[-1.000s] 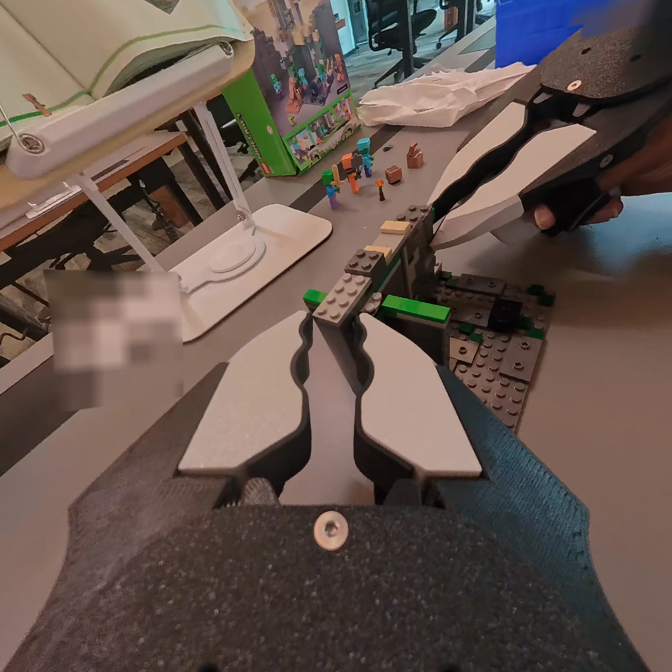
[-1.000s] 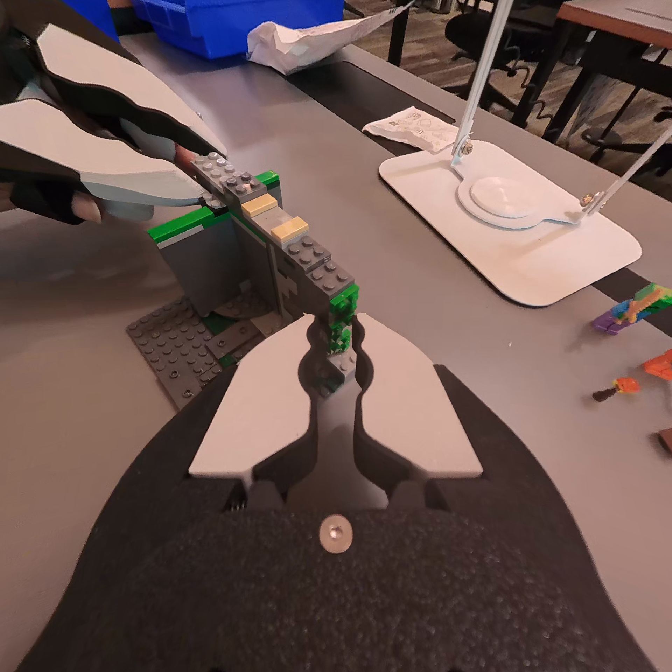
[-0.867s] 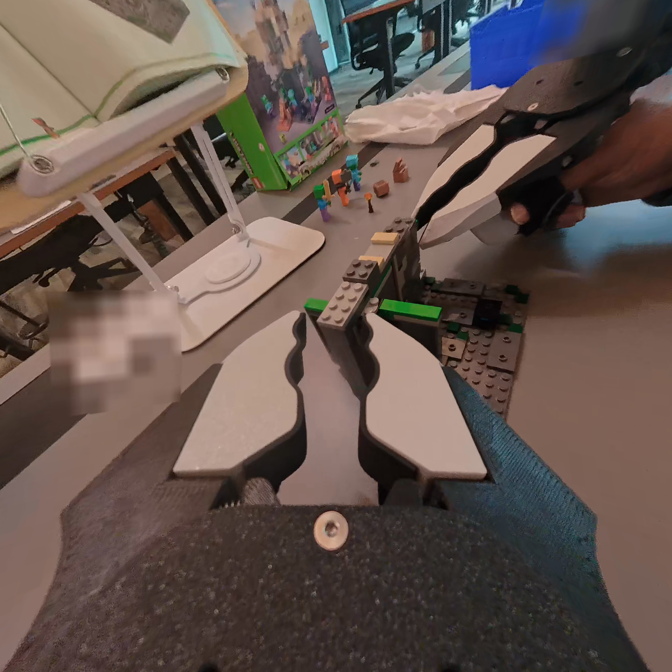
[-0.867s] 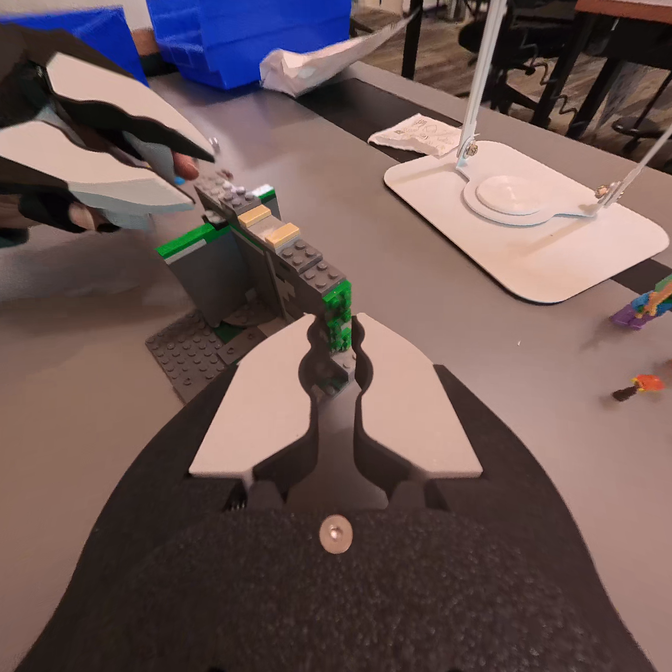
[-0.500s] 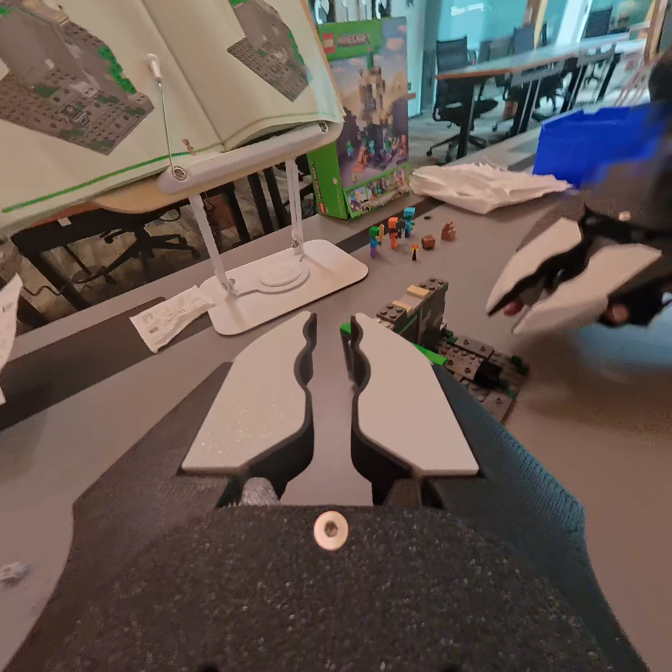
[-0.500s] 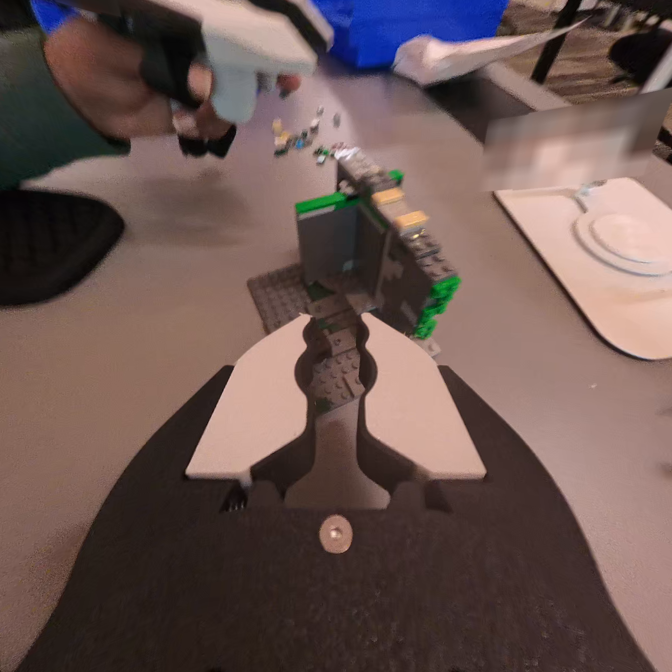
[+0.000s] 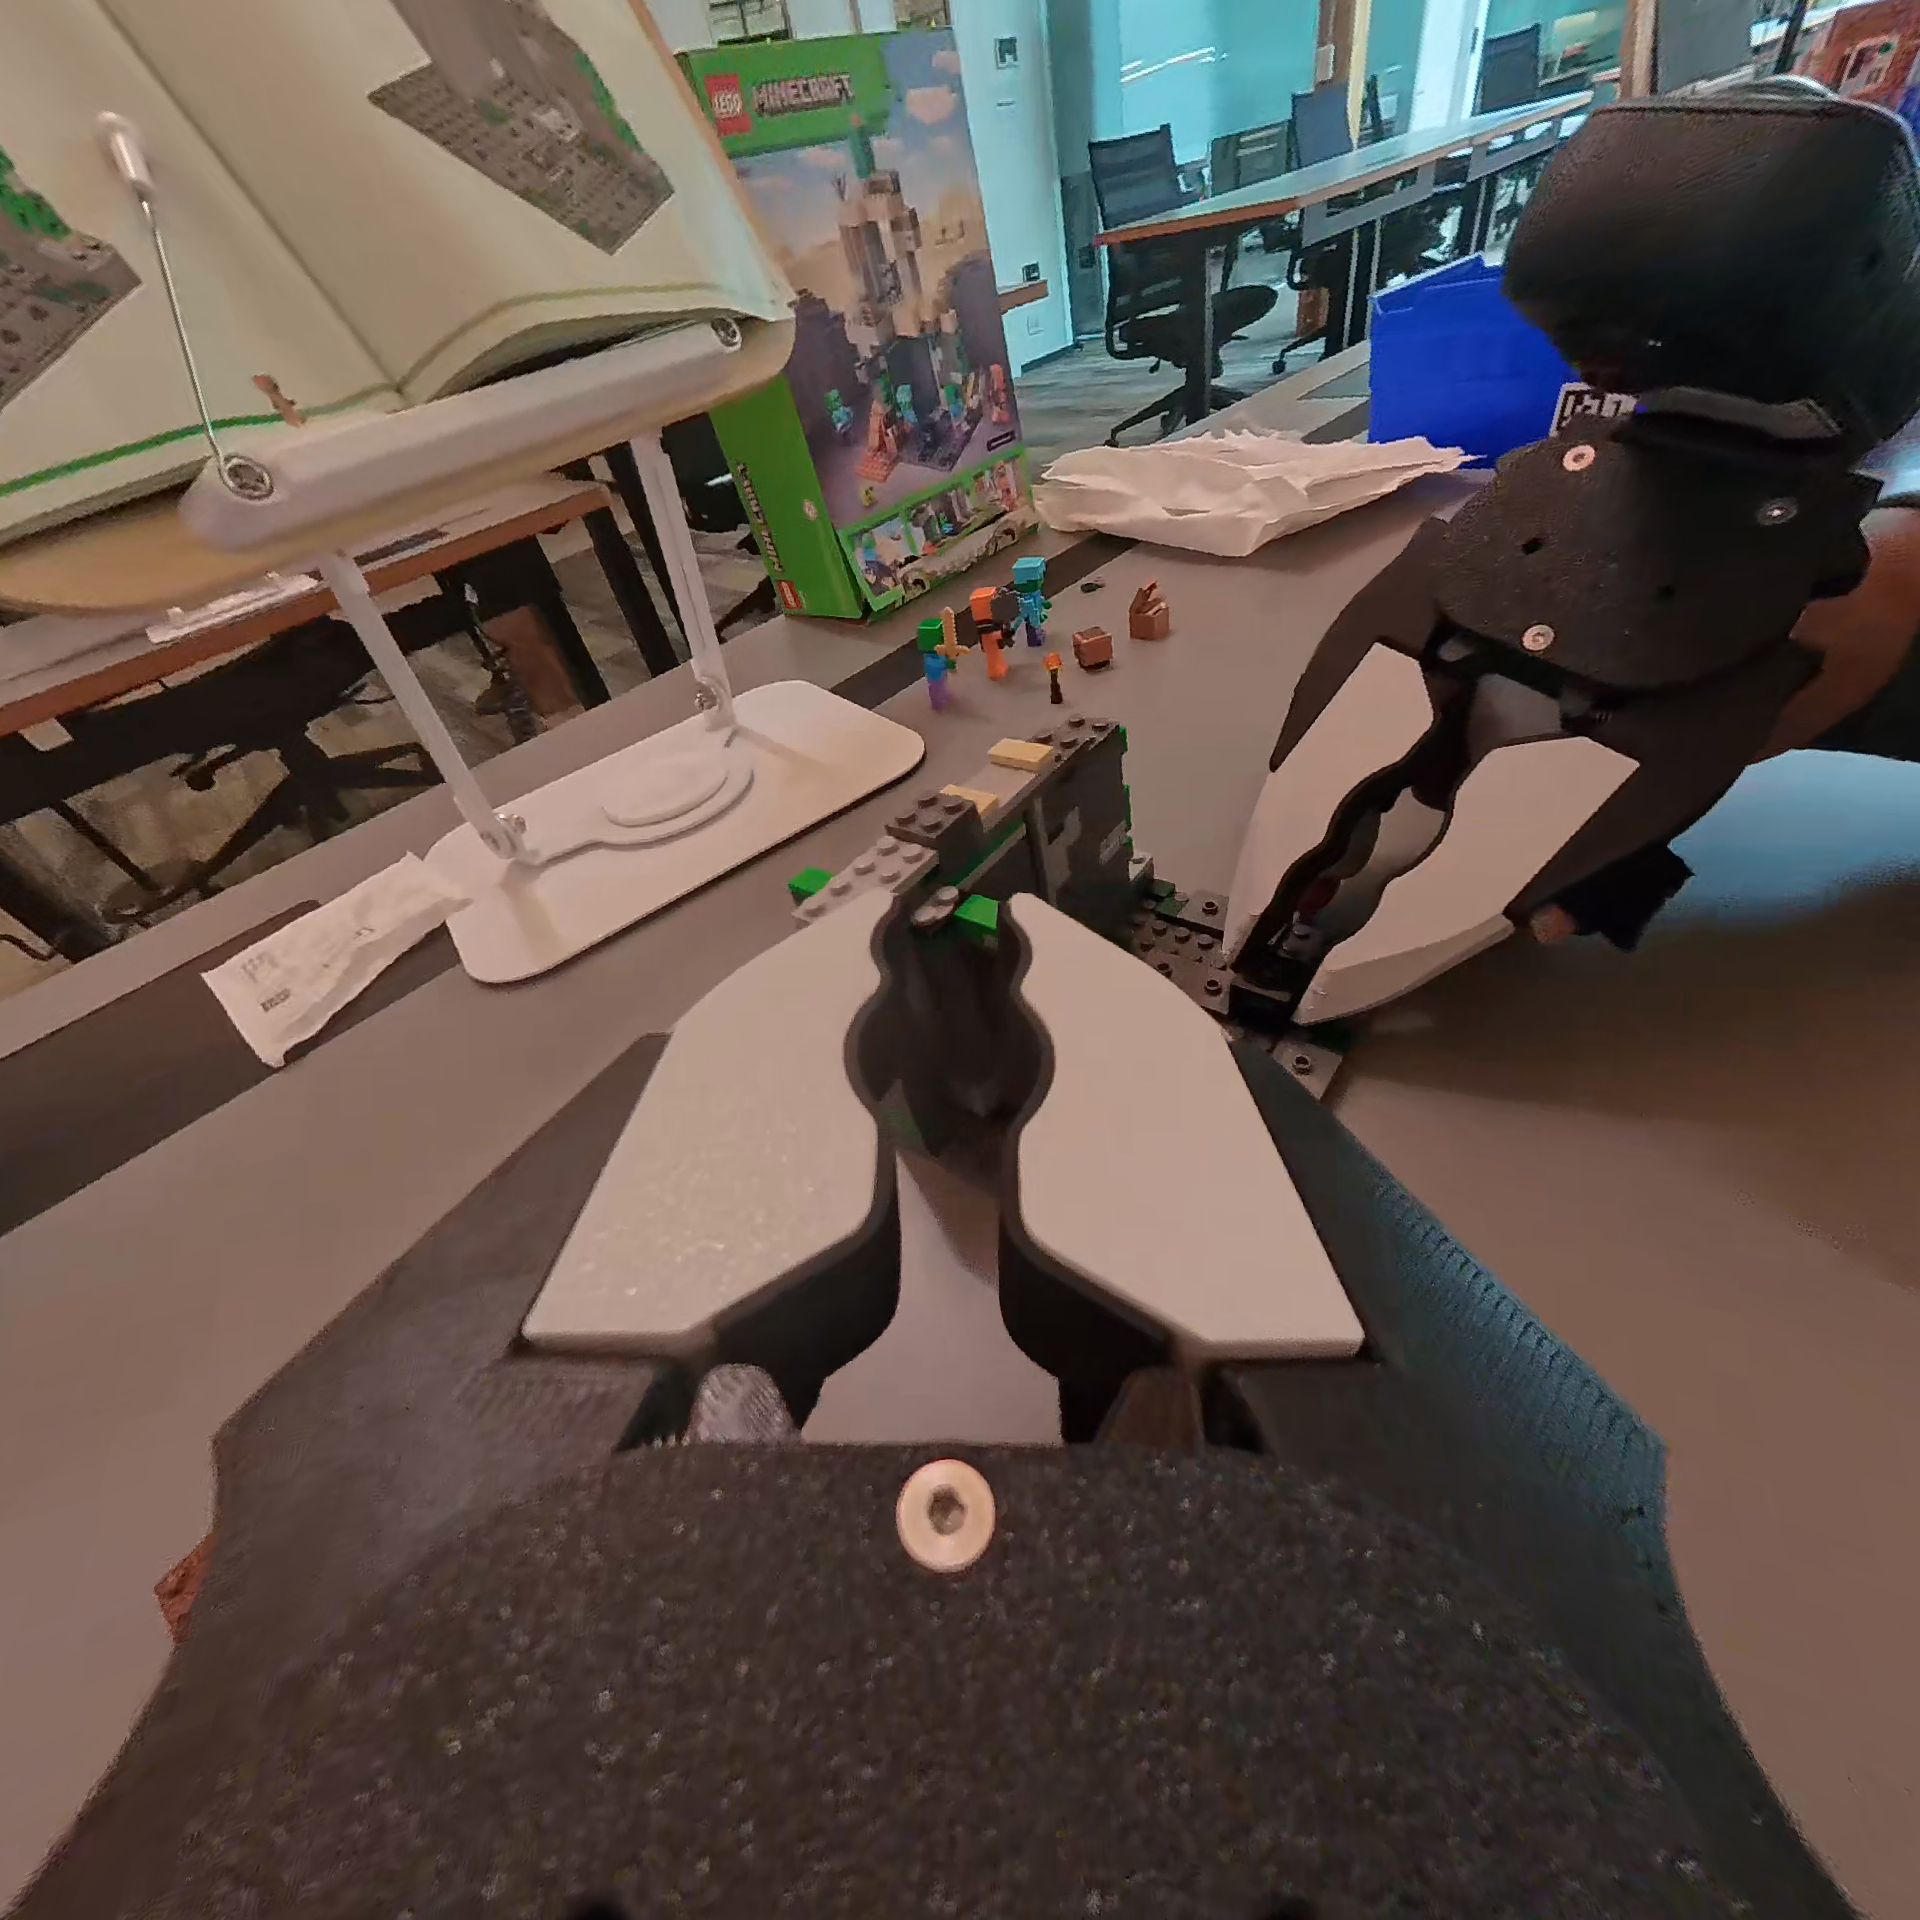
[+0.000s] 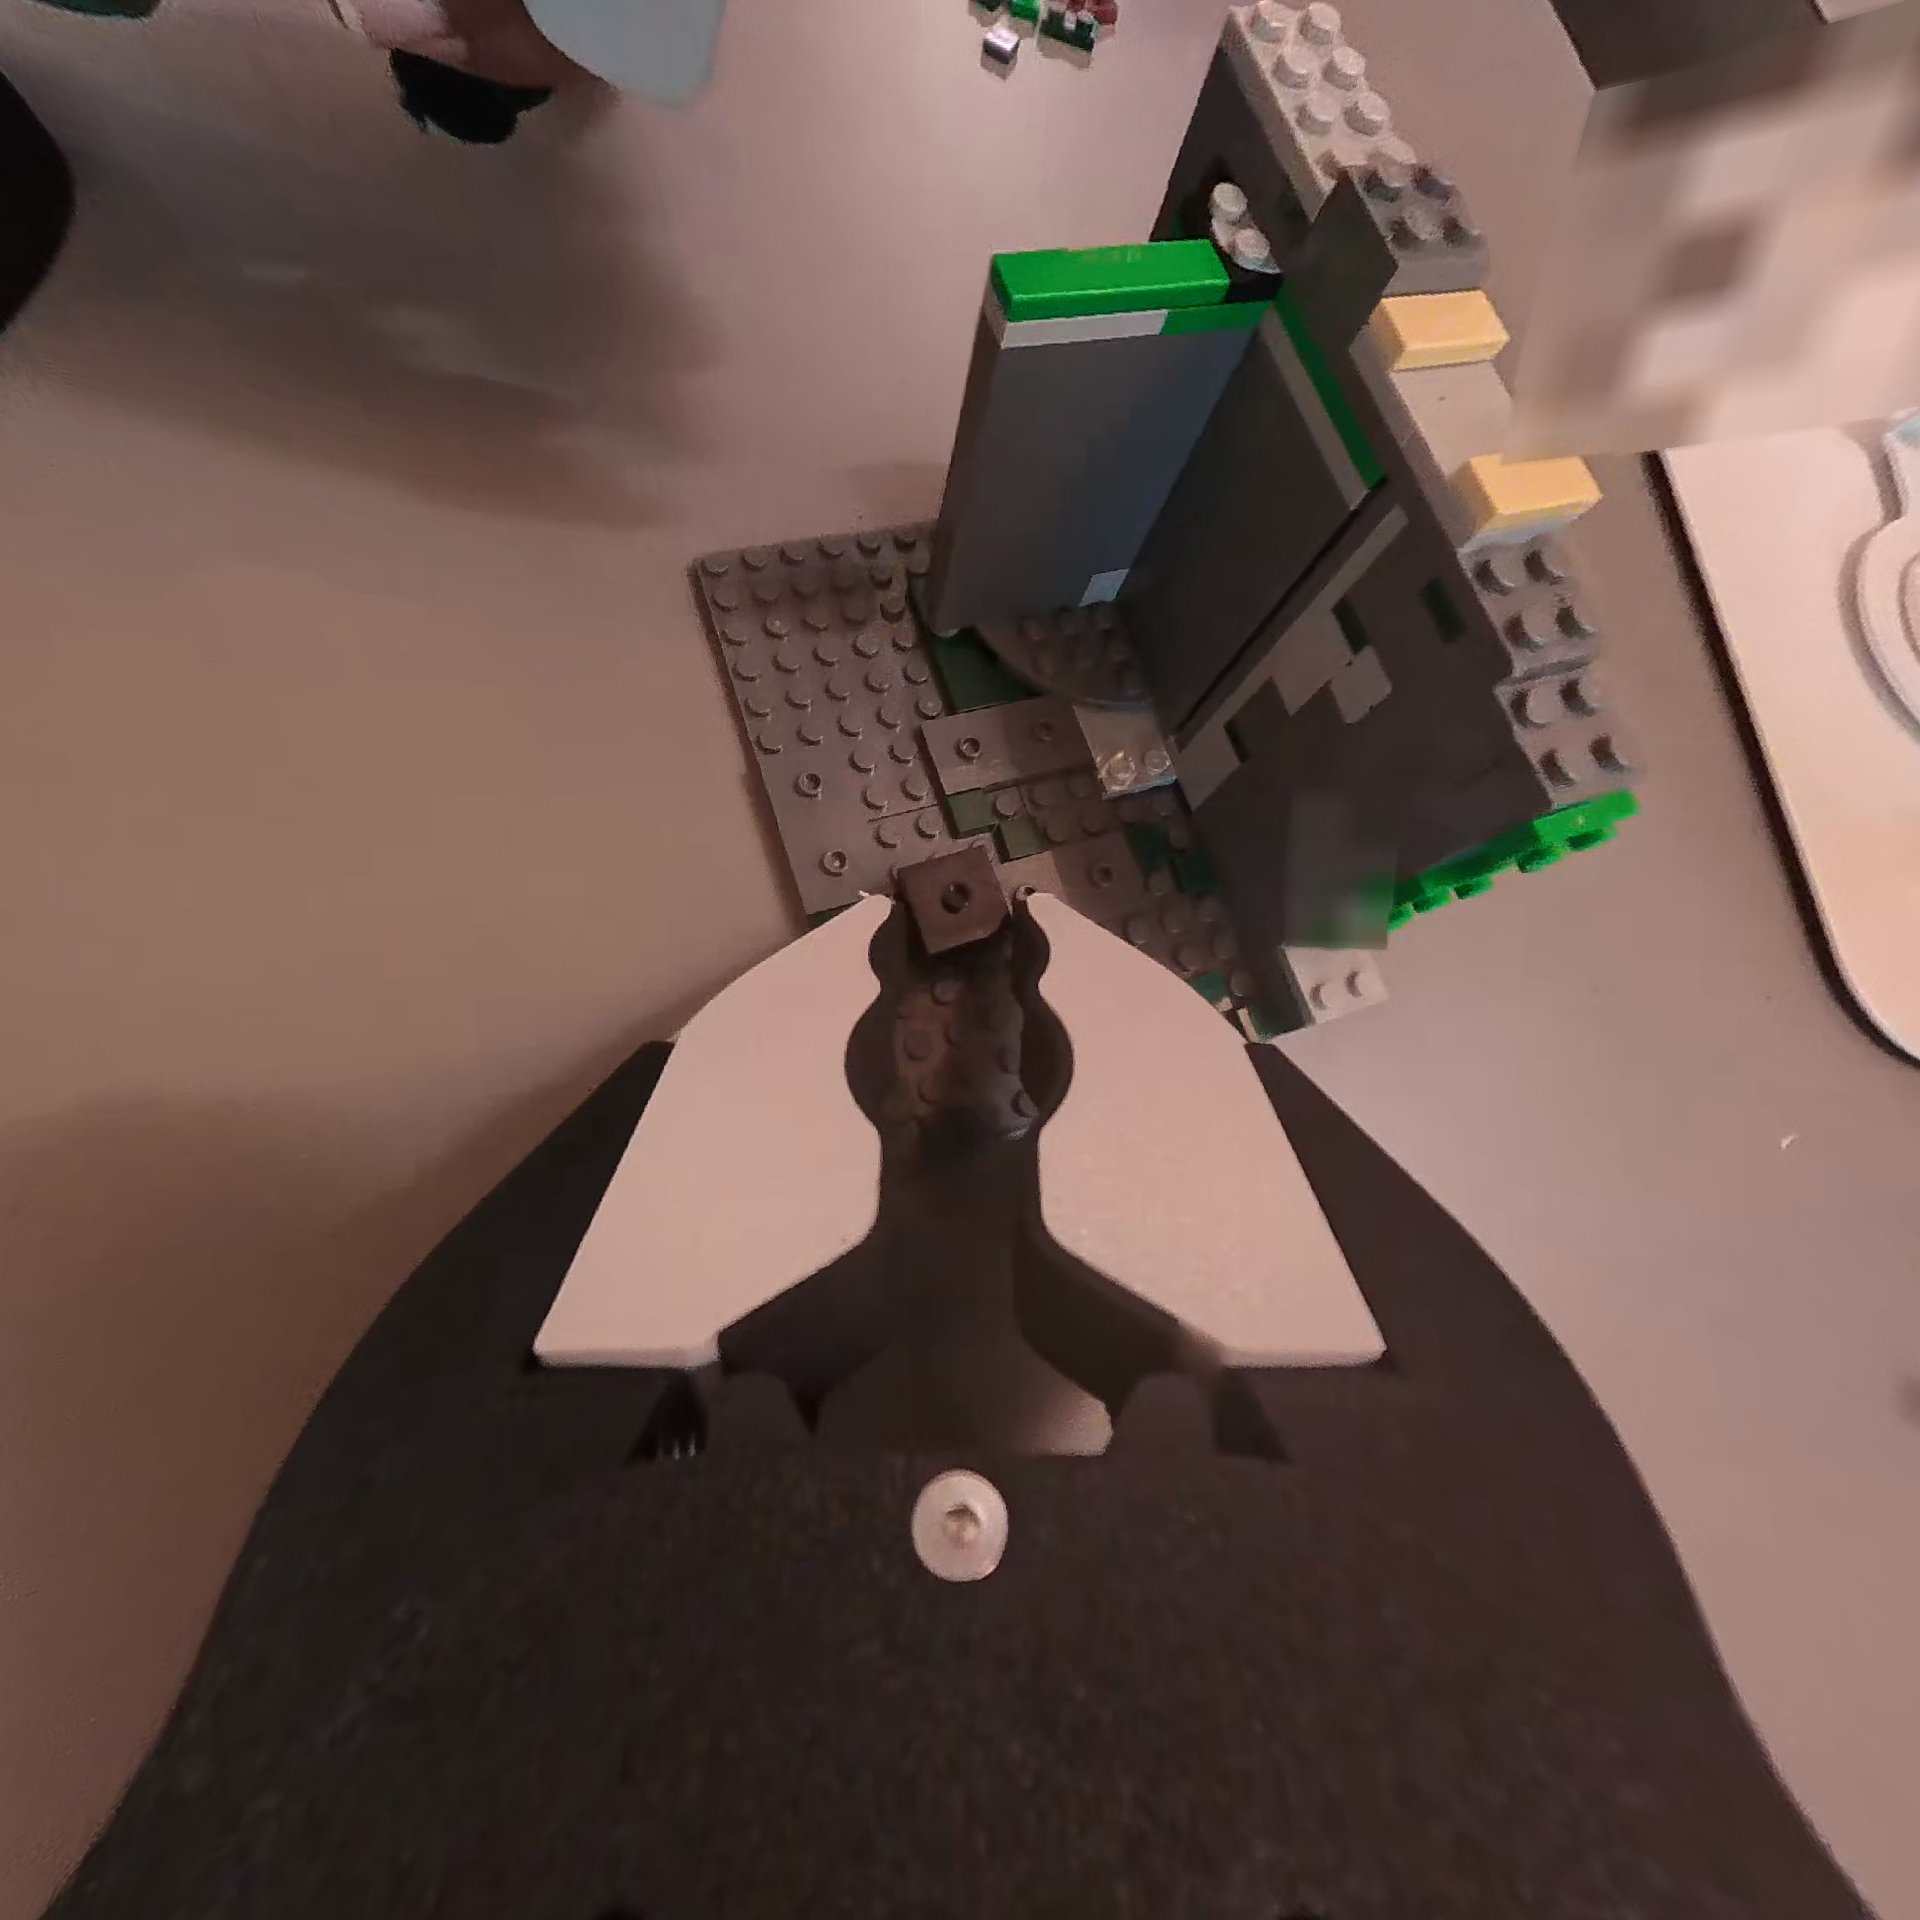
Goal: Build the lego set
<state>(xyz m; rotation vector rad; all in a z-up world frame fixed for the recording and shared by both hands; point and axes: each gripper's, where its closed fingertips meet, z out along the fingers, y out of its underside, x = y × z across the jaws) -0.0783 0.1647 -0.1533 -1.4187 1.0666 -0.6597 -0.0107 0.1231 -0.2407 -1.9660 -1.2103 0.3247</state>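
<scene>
The lego build (image 8: 1299,582) is a grey wall with green trim that stands on a dark grey studded baseplate (image 8: 800,665). It also shows in the left wrist view (image 7: 1081,821). My left gripper (image 7: 948,914) is shut on the near end of the wall, just below its top. My right gripper (image 8: 954,904) points down at the baseplate's near edge and is shut on a small dark square piece (image 8: 951,909) with a hole in its middle. The right gripper also shows in the left wrist view (image 7: 1273,987), with its tips at the baseplate's corner.
A white book stand (image 7: 675,810) holds an open instruction booklet (image 7: 312,208) at the left. A green lego box (image 7: 883,343), several minifigures (image 7: 987,634), a white paper bag (image 7: 1226,488) and a blue bin (image 7: 1455,353) stand behind the build. Loose pieces (image 8: 1039,21) lie beyond it. My right fingertips sit around 12 cm from my left ones.
Both grippers drew back from the build, then returned. The left one is again around the wall's end. The right one has swung down over the baseplate's edge and now holds a dark piece.
</scene>
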